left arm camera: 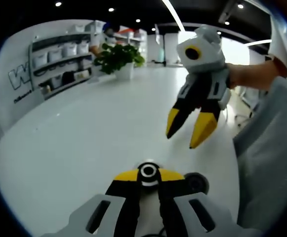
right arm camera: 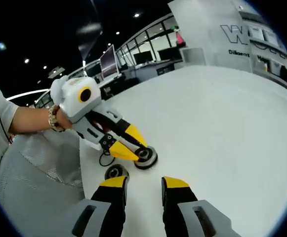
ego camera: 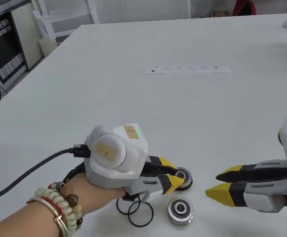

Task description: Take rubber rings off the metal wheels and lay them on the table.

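Grip check: your left gripper [ego camera: 177,174] is pinched onto a metal wheel [ego camera: 184,177], one yellow-tipped jaw on each side of it, and the wheel sits on the white table [ego camera: 133,98]. That wheel's outer edge looks dark. In the left gripper view the same wheel [left arm camera: 148,171] sits squarely between the tips of the left gripper [left arm camera: 148,175].

A second metal wheel [ego camera: 180,210] lies flat on the table just near of the held one, a little to the right of your left gripper's tips and free of both grippers. It has a silver rim and a dark centre. In the right gripper view it lies near and to the left of the clamped wheel [right arm camera: 146,157].

Two black rubber rings [ego camera: 135,209] lie flat on the table, overlapping each other, just left of the loose wheel and under the body of your left gripper.

Your right gripper [ego camera: 213,184] is to the right of both wheels, its jaws spread and holding nothing, tips pointing left toward the wheels and clear of them.

Your left hand [ego camera: 86,191] wears beaded bracelets [ego camera: 57,203], and a black cable [ego camera: 29,173] runs off to the left from the gripper. A white power strip [ego camera: 186,69] lies far across the table.
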{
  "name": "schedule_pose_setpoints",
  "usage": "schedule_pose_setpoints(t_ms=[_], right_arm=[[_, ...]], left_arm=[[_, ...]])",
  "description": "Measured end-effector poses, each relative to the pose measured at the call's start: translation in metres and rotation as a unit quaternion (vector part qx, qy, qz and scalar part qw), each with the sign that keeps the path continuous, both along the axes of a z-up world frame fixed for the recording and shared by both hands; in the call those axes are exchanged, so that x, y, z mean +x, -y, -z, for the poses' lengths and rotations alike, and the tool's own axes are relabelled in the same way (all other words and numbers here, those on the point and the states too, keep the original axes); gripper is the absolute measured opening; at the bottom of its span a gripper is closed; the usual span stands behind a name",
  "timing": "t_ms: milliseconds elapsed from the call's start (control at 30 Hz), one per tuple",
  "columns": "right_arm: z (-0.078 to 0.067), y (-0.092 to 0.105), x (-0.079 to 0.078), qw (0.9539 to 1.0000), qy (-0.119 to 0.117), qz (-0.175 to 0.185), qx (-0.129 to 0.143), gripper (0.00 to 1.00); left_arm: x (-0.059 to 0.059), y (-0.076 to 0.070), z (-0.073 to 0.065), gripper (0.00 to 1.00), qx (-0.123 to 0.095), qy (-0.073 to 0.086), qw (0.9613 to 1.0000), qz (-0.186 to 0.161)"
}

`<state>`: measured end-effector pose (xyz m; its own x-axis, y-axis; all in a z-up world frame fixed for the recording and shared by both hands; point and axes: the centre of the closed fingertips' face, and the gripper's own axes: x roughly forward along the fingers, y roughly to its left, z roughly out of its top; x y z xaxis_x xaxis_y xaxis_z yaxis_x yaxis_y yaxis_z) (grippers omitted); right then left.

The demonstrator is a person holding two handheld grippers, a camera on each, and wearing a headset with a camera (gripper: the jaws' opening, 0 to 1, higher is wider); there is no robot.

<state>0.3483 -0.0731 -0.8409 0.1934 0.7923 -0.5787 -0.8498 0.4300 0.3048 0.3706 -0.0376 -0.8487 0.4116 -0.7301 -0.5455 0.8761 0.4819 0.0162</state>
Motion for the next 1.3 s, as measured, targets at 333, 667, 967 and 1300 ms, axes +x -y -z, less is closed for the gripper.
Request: schedule_pose_setpoints(t_ms=[333, 667, 967, 1300], right_arm=[[0.013, -0.016, 0.01, 0.9999, -0.005, -0.012, -0.002, 0.2], [0.022, -0.027, 0.015, 0.9983, 0.032, -0.039, -0.029, 0.23], [0.026, -0.03, 0.014, 0.9951, 0.061, -0.07, -0.035, 0.18], [0.026, -0.028, 0.015, 0.9884, 0.106, -0.094, -0.055, 0.11]], left_arm=[[0.0, 0.0, 0.0, 0.14, -0.005, 0.001, 1.0, 0.003], [0.001, 0.0, 0.0, 0.14, -0.014, 0.001, 0.9999, 0.002], [0.001, 0.0, 0.0, 0.14, -0.017, 0.002, 0.9999, 0.002], [0.001, 0.001, 0.0, 0.14, -0.017, 0.002, 0.9999, -0.001]])
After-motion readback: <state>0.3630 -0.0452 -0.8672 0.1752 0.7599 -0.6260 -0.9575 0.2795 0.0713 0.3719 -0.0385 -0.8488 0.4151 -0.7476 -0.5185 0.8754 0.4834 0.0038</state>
